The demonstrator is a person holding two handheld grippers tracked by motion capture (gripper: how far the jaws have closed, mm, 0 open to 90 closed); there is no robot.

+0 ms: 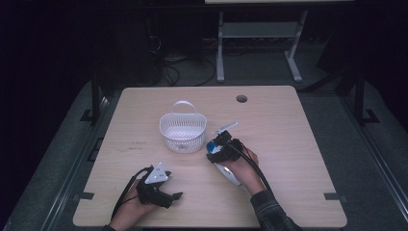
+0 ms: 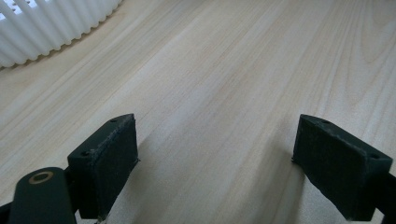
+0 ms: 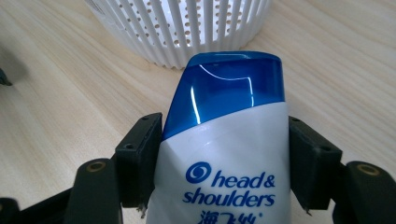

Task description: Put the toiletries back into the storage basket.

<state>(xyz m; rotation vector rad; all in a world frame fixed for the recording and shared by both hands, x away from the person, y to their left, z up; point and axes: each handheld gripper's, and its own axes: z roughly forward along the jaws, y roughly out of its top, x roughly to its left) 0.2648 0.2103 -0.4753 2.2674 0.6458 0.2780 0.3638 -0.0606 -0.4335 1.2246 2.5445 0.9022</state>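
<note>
The wooden table (image 1: 288, 144) lay before me, with a small round cable hole (image 1: 241, 99) near its far edge. Beyond the table, on the dark floor, stood the grey legs of another desk (image 1: 260, 33) and some loose cables (image 1: 173, 67). Near the middle of the table stood the white slotted basket (image 1: 183, 132), upright, with its handle at the far side. In my right hand (image 1: 243, 166) I had the right gripper (image 1: 217, 150), and its two jaws were pressed against both sides of the shampoo bottle (image 3: 224, 154), a white bottle with a blue cap and the words "head & shoulders" on it. The blue cap pointed to the basket, and the basket wall was just beside it; I could not tell if they touched. My left hand (image 1: 130, 209) held the left gripper (image 1: 175, 196) low over the near part of the table, well apart from the bottle. Its jaws were spread wide with nothing between them, and in the left gripper view there was bare wood under them and the basket rim in the far corner.
</note>
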